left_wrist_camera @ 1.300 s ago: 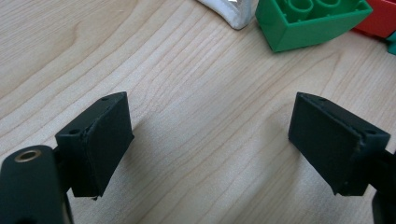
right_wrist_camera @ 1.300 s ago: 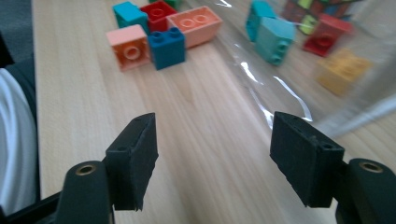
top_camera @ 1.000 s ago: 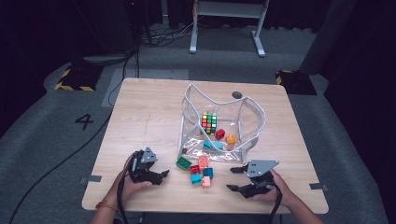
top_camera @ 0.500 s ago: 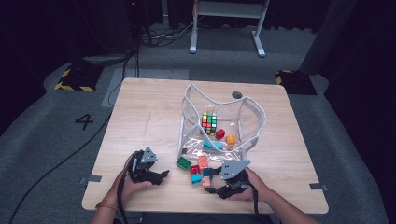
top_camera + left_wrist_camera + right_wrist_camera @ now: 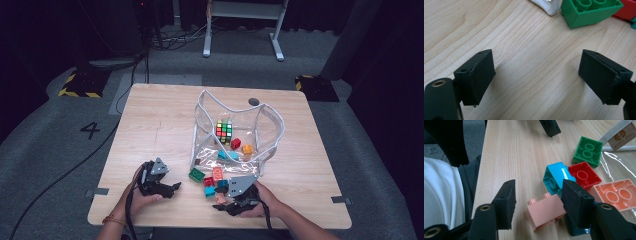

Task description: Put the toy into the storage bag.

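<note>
Just in front of the clear bag (image 5: 235,137), my right tongs (image 5: 537,202) stand half open around a pink brick (image 5: 546,211) on the tabletop (image 5: 150,125), gripping nothing; closing could nudge the touching blue brick (image 5: 556,177). My left tongs (image 5: 536,75) gape wide, empty

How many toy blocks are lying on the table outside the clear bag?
5, possibly more hidden: green block, red block, cyan block beside it, pink block between the right gripper jaws, salmon block rightmost.
</note>
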Motion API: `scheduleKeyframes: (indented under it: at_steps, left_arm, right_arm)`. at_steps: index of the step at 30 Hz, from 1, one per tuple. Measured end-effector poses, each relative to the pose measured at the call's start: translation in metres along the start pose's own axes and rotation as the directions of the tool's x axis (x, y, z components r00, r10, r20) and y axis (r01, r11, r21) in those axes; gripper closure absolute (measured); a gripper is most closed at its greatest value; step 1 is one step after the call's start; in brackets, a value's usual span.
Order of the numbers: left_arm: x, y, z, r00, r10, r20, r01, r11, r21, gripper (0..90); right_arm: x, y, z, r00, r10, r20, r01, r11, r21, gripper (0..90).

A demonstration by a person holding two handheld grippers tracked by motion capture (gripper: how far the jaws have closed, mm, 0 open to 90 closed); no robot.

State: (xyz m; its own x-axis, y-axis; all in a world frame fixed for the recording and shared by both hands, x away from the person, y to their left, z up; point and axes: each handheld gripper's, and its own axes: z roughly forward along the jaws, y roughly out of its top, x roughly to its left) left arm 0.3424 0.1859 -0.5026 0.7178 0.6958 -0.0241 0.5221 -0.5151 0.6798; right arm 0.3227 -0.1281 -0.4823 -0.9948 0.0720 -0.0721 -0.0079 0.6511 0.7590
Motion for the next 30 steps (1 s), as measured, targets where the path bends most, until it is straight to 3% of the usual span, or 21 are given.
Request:
scheduleKeyframes:
  at_steps: [2, 4, 5, 6, 10, 11, 12, 16, 19, 21, 22, 24, 26, 28, 30]
  left_arm:
    - [0.000, 0.000, 0.000, 1.0000, 0.001, 0.002, -0.001, 1.0000, 0.000, 13.7]
    - [0.000, 0.000, 0.000, 1.0000, 0.000, 0.000, 0.000, 1.0000, 0.000, 13.7]
    - [0.000, 0.000, 0.000, 1.0000, 0.002, 0.005, -0.002, 1.0000, 0.001, 13.7]
    - [0.000, 0.000, 0.000, 1.0000, 0.001, 0.005, -0.001, 1.0000, 0.000, 13.7]
    - [0.000, 0.000, 0.000, 1.0000, 0.001, 0.005, -0.001, 1.0000, 0.001, 13.7]
    - [0.000, 0.000, 0.000, 1.0000, 0.000, -0.002, 0.000, 1.0000, 0.000, 13.7]
    - [0.000, 0.000, 0.000, 1.0000, 0.001, 0.002, -0.001, 1.0000, 0.000, 13.7]
    - [0.000, 0.000, 0.000, 1.0000, 0.002, 0.005, -0.002, 1.0000, -0.001, 13.7]
    - [0.000, 0.000, 0.000, 1.0000, 0.005, 0.005, -0.005, 1.0000, 0.000, 13.8]
    - [0.000, 0.000, 0.000, 1.0000, 0.005, 0.005, -0.005, 1.0000, 0.000, 13.9]
    - [0.000, 0.000, 0.000, 1.0000, 0.005, 0.006, -0.005, 1.0000, 0.001, 13.9]
    - [0.000, 0.000, 0.000, 1.0000, 0.004, 0.004, -0.004, 1.0000, -0.001, 13.9]
    - [-0.001, -0.001, 0.000, 1.0000, -0.004, 0.009, 0.004, 1.0000, -0.003, 14.0]
    - [-0.001, -0.001, 0.000, 1.0000, -0.001, 0.009, 0.001, 1.0000, 0.001, 14.1]
    - [-0.001, -0.001, 0.000, 1.0000, -0.003, 0.009, 0.003, 1.0000, 0.000, 14.1]
  right_arm:
    - [0.001, -0.001, 0.000, 0.9999, 0.013, -0.002, -0.013, 1.000, 0.005, 50.4]
    - [0.000, -0.004, 0.001, 0.9998, -0.021, -0.006, 0.021, 1.000, 0.014, 51.5]
    - [0.002, -0.005, 0.001, 1.0000, -0.008, -0.002, 0.008, 1.000, 0.027, 52.2]
    - [0.000, -0.007, 0.001, 0.9995, -0.031, -0.003, 0.031, 0.999, 0.031, 52.5]
    - [0.000, -0.014, 0.002, 0.9990, -0.045, -0.005, 0.045, 0.997, 0.061, 55.4]
    - [0.003, -0.015, 0.000, 1.0000, -0.004, -0.007, 0.004, 0.997, 0.079, 56.3]
    - [0.003, -0.016, -0.002, 0.9999, 0.007, -0.010, -0.007, 0.997, 0.083, 57.0]
    - [0.002, -0.020, -0.008, 0.9997, 0.023, -0.006, -0.023, 0.997, 0.079, 58.0]
    - [-0.002, -0.024, -0.012, 0.9999, -0.010, -0.002, 0.010, 0.998, 0.055, 58.2]
    - [-0.002, -0.027, -0.019, 0.9999, 0.014, 0.007, -0.014, 0.998, 0.066, 58.3]
    - [-0.004, -0.029, -0.021, 0.9999, 0.001, 0.014, -0.001, 0.999, 0.052, 58.3]
    - [-0.003, -0.031, -0.030, 0.9976, 0.064, 0.025, -0.066, 0.995, 0.070, 58.3]
    - [-0.007, -0.033, -0.035, 0.9980, 0.050, 0.038, -0.051, 0.998, 0.031, 58.4]
    - [-0.010, -0.036, -0.043, 0.9971, 0.054, 0.054, -0.055, 0.998, 0.029, 58.4]
    - [-0.011, -0.039, -0.051, 0.9924, 0.089, 0.084, -0.092, 0.995, 0.030, 58.4]
